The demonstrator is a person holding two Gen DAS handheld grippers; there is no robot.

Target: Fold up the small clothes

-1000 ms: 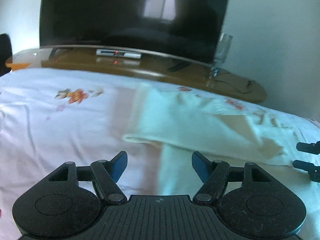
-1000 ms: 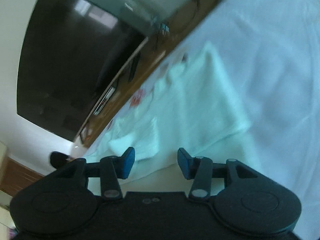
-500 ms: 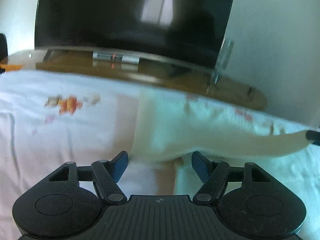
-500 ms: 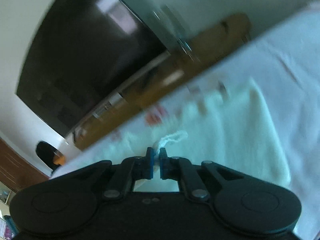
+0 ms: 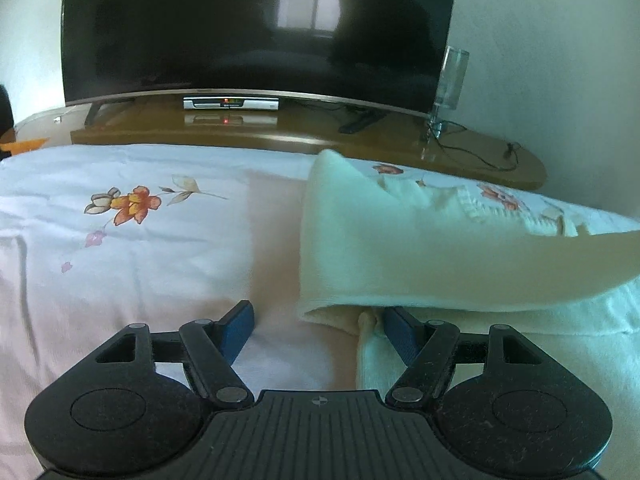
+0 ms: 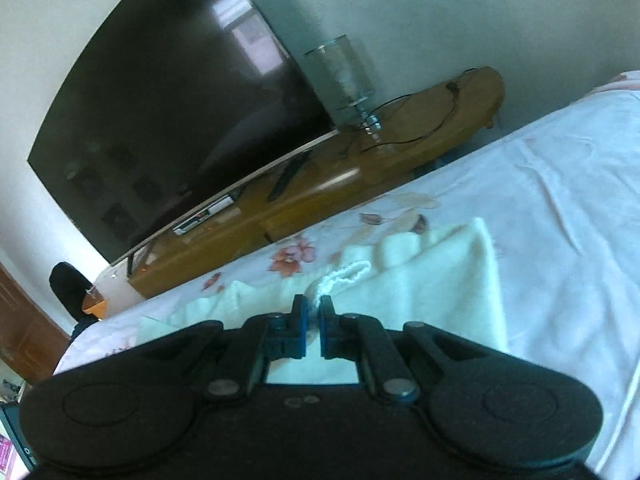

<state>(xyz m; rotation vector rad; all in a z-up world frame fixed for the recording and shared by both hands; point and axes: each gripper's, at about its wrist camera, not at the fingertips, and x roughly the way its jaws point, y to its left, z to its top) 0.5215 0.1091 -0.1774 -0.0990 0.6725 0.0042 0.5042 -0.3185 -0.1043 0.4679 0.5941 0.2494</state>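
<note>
A small cream-white knit garment lies on a white flowered bedsheet. Its right part is lifted into a raised fold that runs off to the right. My left gripper is open and low over the sheet, with the garment's near edge between its blue pads. My right gripper is shut on a ribbed edge of the garment and holds it above the bed.
A wooden TV bench runs along the far side of the bed, with a large dark TV, a set-top box, a glass lamp and cables on it. The wall stands behind.
My right gripper shut on the garment's edge and lifted it, and the cloth rose into a raised fold. My left gripper stayed open and crept toward the near edge.
</note>
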